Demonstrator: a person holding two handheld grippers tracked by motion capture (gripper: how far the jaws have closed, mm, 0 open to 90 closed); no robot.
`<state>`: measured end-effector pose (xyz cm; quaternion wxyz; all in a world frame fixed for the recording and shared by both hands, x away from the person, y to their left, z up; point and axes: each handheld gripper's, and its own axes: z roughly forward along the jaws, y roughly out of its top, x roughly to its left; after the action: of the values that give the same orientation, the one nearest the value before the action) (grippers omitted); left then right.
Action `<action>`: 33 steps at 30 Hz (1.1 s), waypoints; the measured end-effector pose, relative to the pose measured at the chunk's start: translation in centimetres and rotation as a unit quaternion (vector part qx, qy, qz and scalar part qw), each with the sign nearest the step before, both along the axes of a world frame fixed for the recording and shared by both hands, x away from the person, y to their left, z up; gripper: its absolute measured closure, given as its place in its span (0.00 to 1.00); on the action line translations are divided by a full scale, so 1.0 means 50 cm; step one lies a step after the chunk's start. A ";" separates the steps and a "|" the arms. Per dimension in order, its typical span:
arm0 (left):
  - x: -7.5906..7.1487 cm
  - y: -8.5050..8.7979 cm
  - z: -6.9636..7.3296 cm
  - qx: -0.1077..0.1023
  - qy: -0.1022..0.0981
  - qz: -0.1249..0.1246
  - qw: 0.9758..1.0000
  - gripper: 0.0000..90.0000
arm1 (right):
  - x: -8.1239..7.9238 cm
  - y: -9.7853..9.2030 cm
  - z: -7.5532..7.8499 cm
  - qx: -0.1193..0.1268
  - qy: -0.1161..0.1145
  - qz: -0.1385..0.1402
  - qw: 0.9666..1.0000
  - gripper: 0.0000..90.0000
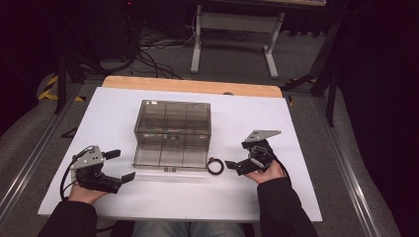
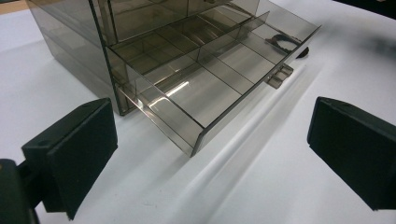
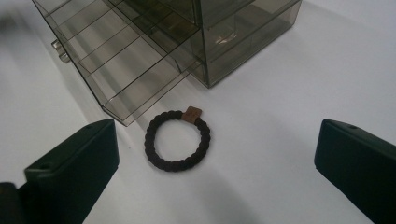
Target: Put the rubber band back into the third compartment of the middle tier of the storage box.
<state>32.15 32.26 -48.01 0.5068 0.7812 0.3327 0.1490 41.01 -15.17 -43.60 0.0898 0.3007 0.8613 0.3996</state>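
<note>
My right gripper (image 3: 215, 172) has its jaws spread wide with nothing between them, and the hair tie (image 3: 178, 140) lies flat on the white table (image 3: 303, 93) just ahead of them. It sits just beside the front corner of the pulled-out drawer (image 3: 116, 65). My left gripper (image 2: 210, 163) is likewise wide apart and empty, facing the drawer's other corner. The smoky box (image 1: 173, 123) stands mid-table.
</note>
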 end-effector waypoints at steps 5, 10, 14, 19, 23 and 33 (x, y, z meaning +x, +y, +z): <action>0.001 0.002 0.001 0.000 -0.003 -0.001 1.000 0.03 | 0.006 0.004 -0.006 -0.001 0.004 0.000 1.000 0.01; 0.001 0.002 0.001 0.000 -0.002 -0.001 1.000 0.03 | 0.015 0.009 -0.015 -0.002 0.005 0.001 1.000 0.00; 0.001 0.002 0.001 0.001 -0.002 0.000 1.000 0.03 | 0.023 0.012 -0.023 -0.004 0.009 0.002 1.000 0.00; 0.001 0.002 0.001 0.001 -0.002 -0.001 1.000 0.03 | 0.032 0.017 -0.032 -0.010 0.017 0.004 1.000 0.01; 0.000 0.002 0.001 -0.003 0.000 0.000 1.000 0.03 | 0.038 0.019 -0.038 -0.014 0.020 0.006 1.000 0.01; 0.001 0.001 0.000 -0.003 0.000 -0.002 1.000 0.03 | 0.054 0.031 -0.062 -0.021 0.032 0.013 0.999 0.02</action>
<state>32.20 32.33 -48.00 0.5094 0.7802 0.3318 0.1474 43.72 -13.63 -46.68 0.0633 0.2996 0.8761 0.3725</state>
